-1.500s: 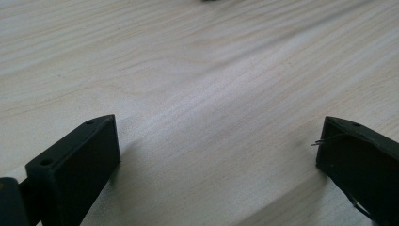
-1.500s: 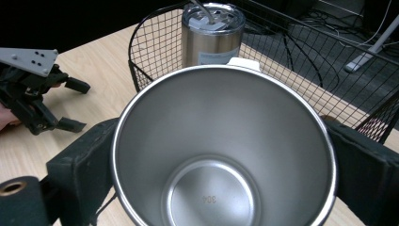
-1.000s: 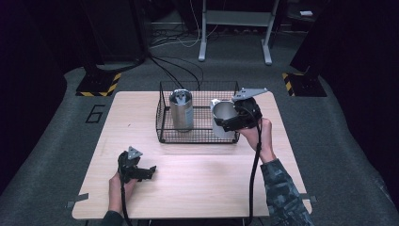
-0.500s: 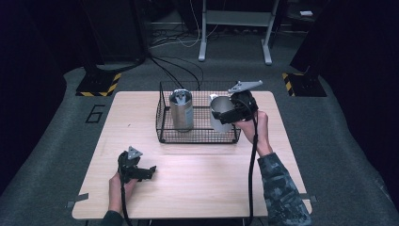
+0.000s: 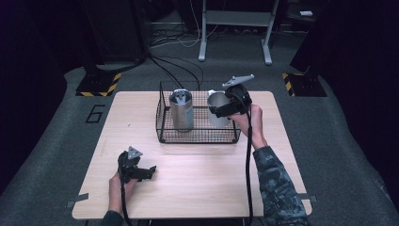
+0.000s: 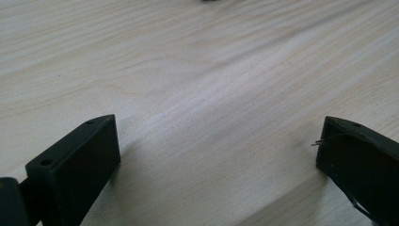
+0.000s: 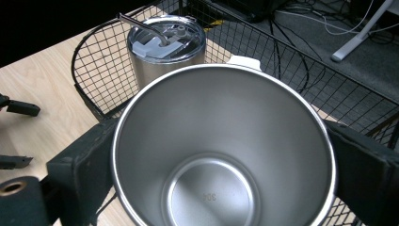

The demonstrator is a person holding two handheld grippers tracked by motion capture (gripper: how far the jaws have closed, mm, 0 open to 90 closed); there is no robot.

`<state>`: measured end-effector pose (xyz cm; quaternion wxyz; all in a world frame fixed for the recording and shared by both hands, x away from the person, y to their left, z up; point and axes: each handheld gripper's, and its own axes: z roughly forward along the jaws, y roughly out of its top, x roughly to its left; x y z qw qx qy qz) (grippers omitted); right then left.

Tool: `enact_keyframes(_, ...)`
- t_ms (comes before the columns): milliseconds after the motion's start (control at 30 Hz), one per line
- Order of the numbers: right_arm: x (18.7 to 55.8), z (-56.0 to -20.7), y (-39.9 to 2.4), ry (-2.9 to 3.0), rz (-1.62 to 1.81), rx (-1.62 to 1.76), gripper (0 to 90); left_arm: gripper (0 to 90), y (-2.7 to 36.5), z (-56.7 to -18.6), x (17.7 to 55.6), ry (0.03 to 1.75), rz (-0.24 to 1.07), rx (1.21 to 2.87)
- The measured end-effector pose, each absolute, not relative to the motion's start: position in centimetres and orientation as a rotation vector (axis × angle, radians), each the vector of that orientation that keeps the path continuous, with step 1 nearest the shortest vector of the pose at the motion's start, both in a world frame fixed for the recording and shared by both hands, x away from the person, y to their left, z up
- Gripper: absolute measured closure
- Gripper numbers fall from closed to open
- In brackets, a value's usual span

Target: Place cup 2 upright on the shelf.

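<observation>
1. The left gripper (image 5: 149, 172) rests low on the wooden table (image 5: 202, 188) near its front left, jaws spread wide with nothing between them; the left gripper view has bare wood grain in the gap.
2. A lidded steel tumbler (image 5: 181, 109) stands upright in the left part of the wire basket (image 5: 197, 136).
3. The right gripper (image 5: 221, 112) clamps an open steel cup (image 5: 216, 106) by its sides, over the basket's right part; whether the cup touches the basket floor cannot be told.
4. In the right gripper view, the cup (image 7: 223, 155) is empty.
</observation>
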<state>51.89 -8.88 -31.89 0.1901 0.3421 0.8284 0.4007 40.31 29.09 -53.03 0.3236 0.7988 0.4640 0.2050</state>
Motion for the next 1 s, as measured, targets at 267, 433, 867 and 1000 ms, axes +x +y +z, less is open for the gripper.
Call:
enact_keyframes(267,53.3,-32.5,-8.5,2.348,1.082,0.983,5.7,0.1,29.1,-53.0,40.3,1.217,0.539,2.096)
enact_keyframes(433,54.4,-33.1,-8.3,2.349,1.063,0.990,5.7,0.1,29.0,-53.1,40.3,1.220,0.539,2.089)
enact_keyframes(867,56.3,-35.1,-7.5,2.350,1.048,1.087,5.7,0.1,29.0,-53.1,40.3,1.220,0.539,2.089)
enact_keyframes(1000,56.8,-35.6,-7.2,2.358,1.025,1.091,5.7,0.1,29.1,-53.0,40.3,1.220,0.539,2.090)
